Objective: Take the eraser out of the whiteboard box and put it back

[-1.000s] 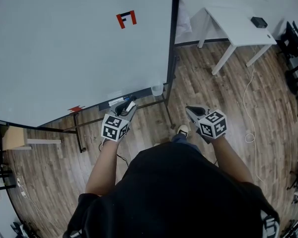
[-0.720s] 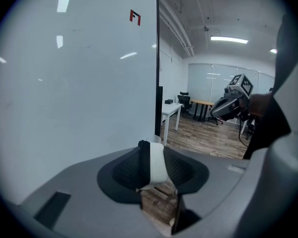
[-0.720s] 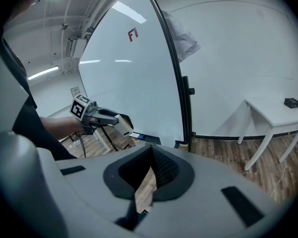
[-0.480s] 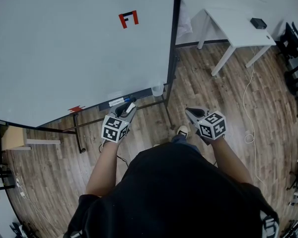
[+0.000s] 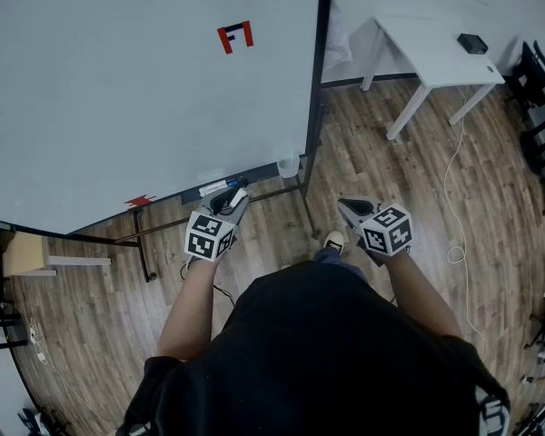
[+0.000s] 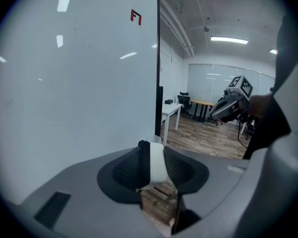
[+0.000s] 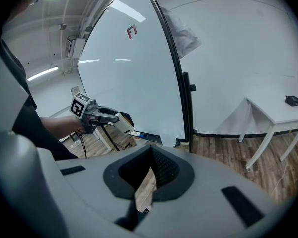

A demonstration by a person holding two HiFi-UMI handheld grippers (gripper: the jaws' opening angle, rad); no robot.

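My left gripper (image 5: 237, 194) is shut on the eraser (image 6: 157, 166), a white block with a black felt side, pinched upright between the pads. It hangs just in front of the whiteboard's (image 5: 118, 89) lower edge, close above the tray box (image 5: 209, 189), where a blue-capped marker lies. The right gripper view shows the eraser (image 7: 123, 124) sticking out of the left gripper's tips. My right gripper (image 5: 344, 206) is off to the right over the floor, shut, with nothing between its jaws. It also shows far right in the left gripper view, as the right gripper (image 6: 227, 108).
A clear cup (image 5: 287, 163) hangs at the whiteboard's lower right corner beside the dark frame post (image 5: 316, 71). A white table (image 5: 436, 48) with a small black box stands at the right. A white cable (image 5: 454, 180) trails over the wood floor. The whiteboard stand's legs (image 5: 145, 248) cross below.
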